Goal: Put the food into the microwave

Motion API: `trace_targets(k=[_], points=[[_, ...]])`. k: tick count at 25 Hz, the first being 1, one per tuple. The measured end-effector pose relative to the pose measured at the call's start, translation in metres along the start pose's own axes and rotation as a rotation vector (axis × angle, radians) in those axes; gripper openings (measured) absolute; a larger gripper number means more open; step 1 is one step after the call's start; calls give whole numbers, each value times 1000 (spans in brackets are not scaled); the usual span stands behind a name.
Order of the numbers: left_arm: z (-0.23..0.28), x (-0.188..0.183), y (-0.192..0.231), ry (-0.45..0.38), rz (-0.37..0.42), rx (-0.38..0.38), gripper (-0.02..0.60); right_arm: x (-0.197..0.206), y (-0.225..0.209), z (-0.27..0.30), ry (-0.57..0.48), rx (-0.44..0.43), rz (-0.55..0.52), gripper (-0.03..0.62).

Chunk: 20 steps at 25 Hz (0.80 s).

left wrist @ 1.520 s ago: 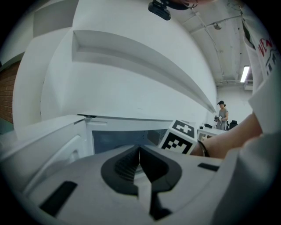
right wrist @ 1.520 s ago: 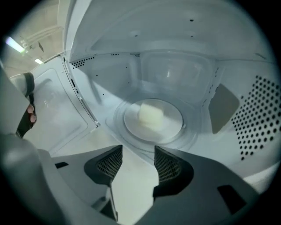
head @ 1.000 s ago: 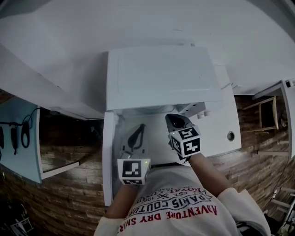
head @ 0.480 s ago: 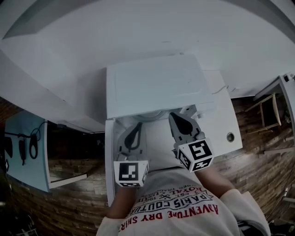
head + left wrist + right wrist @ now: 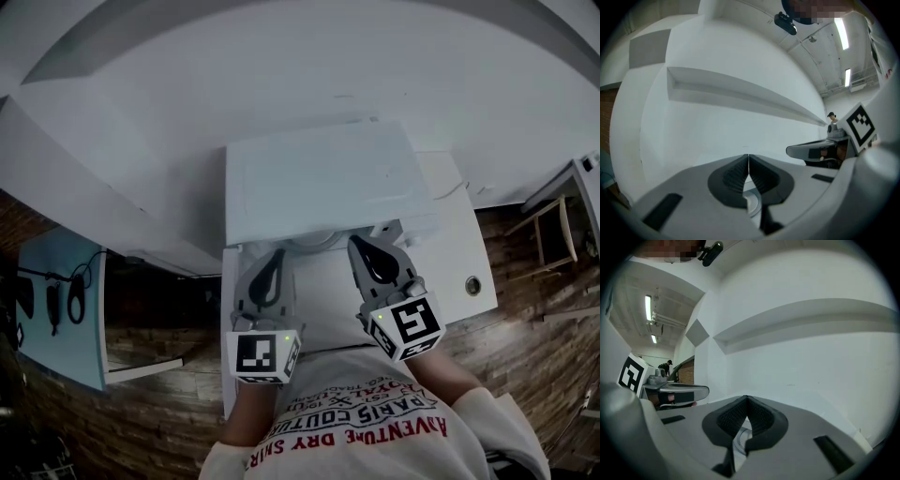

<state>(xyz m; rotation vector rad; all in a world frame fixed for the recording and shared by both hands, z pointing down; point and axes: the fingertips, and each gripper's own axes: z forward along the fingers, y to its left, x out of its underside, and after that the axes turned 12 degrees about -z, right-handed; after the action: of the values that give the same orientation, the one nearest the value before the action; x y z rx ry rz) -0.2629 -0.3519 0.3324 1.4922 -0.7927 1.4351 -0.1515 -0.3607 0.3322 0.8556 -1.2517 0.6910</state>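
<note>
In the head view a white microwave (image 5: 323, 183) stands on a white counter (image 5: 450, 234), seen from above; its front is hidden under its top. My left gripper (image 5: 277, 255) and right gripper (image 5: 362, 244) are held side by side just in front of it, both pointing at it. Each is shut with nothing between its pads. In the left gripper view the left gripper (image 5: 748, 157) faces a bare white wall with a ledge, and so does the right gripper (image 5: 747, 399) in its own view. No food shows in any view.
A small round fitting (image 5: 472, 284) sits on the counter's right end. Wooden flooring (image 5: 159, 375) lies below. A light blue board (image 5: 61, 309) with dark items hangs at the left, and a wooden chair (image 5: 548, 220) stands at the right. The person's printed shirt (image 5: 361, 422) fills the bottom.
Both grippers have risen in front of the microwave and now sit closer together, level with each other. Both stayed shut and empty.
</note>
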Motion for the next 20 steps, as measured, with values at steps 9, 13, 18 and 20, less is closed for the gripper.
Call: trace_targets(k=[9, 13, 18, 20], points=[[4, 5, -9, 10, -6, 20, 6, 6, 8, 4, 17, -43, 3, 11], [2, 7, -8, 15, 3, 12, 6, 14, 9, 6, 34, -48, 11, 11], [2, 10, -4, 23, -5, 8, 6, 21, 13, 10, 56, -61, 22, 11], [2, 11, -2, 26, -9, 3, 6, 23, 14, 11, 62, -70, 27, 11]])
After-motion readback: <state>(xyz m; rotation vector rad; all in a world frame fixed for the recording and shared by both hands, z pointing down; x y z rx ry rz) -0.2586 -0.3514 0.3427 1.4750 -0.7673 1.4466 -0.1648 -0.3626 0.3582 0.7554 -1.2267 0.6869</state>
